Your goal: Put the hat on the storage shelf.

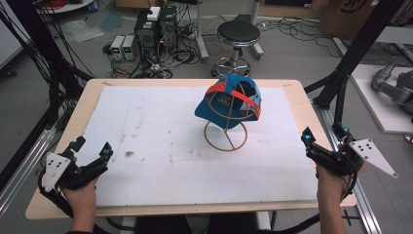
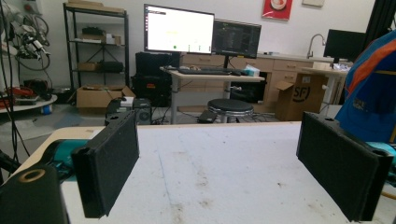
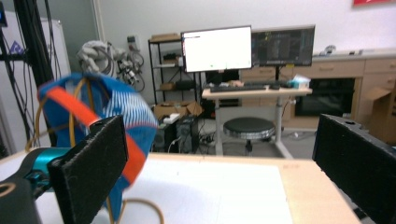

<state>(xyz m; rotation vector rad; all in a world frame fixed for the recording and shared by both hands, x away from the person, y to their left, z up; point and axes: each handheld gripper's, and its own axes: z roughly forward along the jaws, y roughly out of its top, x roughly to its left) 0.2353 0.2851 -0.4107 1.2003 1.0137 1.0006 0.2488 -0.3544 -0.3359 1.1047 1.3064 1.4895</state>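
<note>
Left gripper (image 1: pixel 92 153) at seven o'clock: black fingers (image 2: pixel 108 161) wide apart, holding nothing. Right gripper (image 1: pixel 324 140) at four o'clock likewise, well apart from the blue-and-orange cap (image 1: pixel 229 100) on its wire stand (image 1: pixel 225 134).

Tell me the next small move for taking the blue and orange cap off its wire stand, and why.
Probably ease the right gripper forward and inward toward the blue and orange cap. Both grippers are open and empty near the table's front corners, the cap sits untouched on the gold wire stand, and the right one is closer.
</note>
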